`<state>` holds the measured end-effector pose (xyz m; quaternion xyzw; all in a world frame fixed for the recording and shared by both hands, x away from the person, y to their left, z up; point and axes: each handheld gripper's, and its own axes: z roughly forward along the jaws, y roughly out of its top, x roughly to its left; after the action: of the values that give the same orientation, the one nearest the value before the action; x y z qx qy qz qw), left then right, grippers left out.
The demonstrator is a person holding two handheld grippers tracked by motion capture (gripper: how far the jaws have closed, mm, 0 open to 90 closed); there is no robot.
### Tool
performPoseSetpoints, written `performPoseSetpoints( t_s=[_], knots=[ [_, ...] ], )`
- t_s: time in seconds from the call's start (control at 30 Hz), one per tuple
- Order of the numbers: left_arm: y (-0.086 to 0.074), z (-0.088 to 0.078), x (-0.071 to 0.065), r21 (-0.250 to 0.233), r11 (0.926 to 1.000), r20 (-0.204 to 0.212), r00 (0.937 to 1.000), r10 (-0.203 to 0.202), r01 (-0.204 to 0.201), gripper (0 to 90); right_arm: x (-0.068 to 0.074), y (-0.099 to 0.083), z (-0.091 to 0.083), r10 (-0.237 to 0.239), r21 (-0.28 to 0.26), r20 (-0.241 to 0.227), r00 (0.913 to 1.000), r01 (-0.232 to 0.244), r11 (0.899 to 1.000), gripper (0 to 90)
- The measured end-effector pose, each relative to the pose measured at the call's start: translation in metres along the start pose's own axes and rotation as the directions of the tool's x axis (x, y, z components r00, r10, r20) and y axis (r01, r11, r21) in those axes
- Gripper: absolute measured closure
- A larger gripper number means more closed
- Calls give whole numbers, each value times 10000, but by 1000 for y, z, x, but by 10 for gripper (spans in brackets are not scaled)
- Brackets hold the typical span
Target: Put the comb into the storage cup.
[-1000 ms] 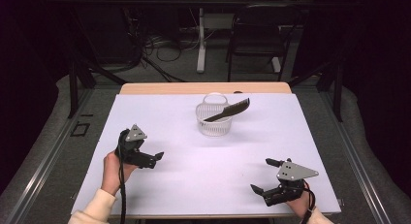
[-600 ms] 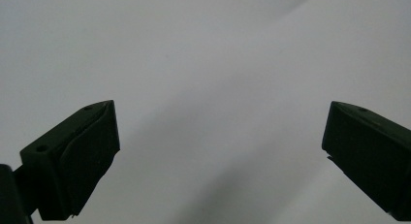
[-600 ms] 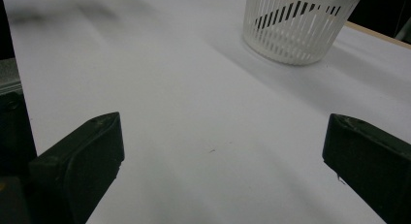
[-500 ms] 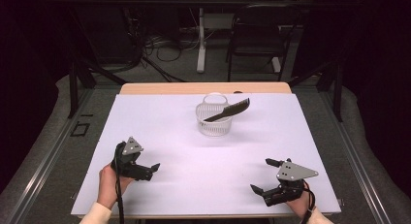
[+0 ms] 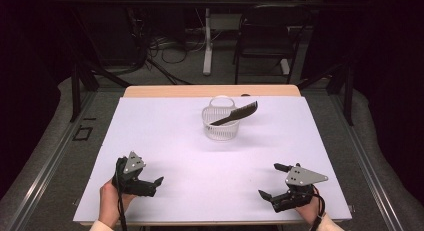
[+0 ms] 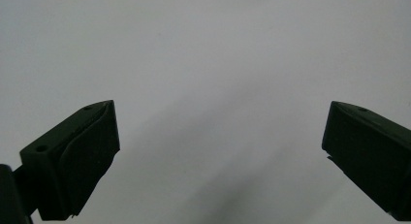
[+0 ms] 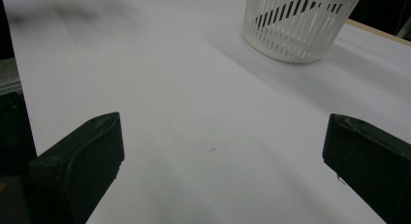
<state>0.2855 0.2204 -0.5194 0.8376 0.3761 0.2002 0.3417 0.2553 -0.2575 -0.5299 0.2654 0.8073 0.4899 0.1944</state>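
A white slatted basket (image 5: 221, 125) stands toward the back middle of the white table (image 5: 200, 156). A black comb (image 5: 235, 114) leans in it, its end sticking out over the right rim. My left gripper (image 5: 153, 185) is low at the front left, open, with bare table between its jaws (image 6: 220, 132). At the front right, my right gripper (image 5: 270, 181) is open and holds nothing. In the right gripper view (image 7: 220, 136) it points toward the basket (image 7: 295, 25), far ahead, and the comb (image 7: 283, 11) shows through the slats.
A wooden strip (image 5: 210, 91) runs along the table's far edge. Beyond it are a dark chair (image 5: 262, 38), cables on the floor and black frame legs (image 5: 77, 86). Both hands sit close to the table's near edge.
The left gripper has drawn back toward the near edge and slightly left, dropping lower to the table. The right gripper, basket and comb have not moved.
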Motion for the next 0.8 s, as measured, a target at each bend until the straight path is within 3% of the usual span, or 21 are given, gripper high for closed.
performPoseSetpoints(
  t_s=[0.23,0.33,0.67,0.8],
  knots=[
    [-7,-5,-6,-143,9999,-104,9999,32,-34,0,0,0,0,16,-18,0,10000,-16,10000,7],
    [-10,-7,-7,-263,9996,-23,9999,-128,127,0,1,1,-1,-22,-58,12,10000,22,10000,7],
    [-18,-6,-14,-401,9991,218,9997,-127,135,0,0,0,0,-8,-20,8,10000,8,10000,7],
    [-21,-7,-14,-661,9978,174,9998,-88,100,0,0,1,0,-77,2,-13,10000,77,10000,6]
  ],
)
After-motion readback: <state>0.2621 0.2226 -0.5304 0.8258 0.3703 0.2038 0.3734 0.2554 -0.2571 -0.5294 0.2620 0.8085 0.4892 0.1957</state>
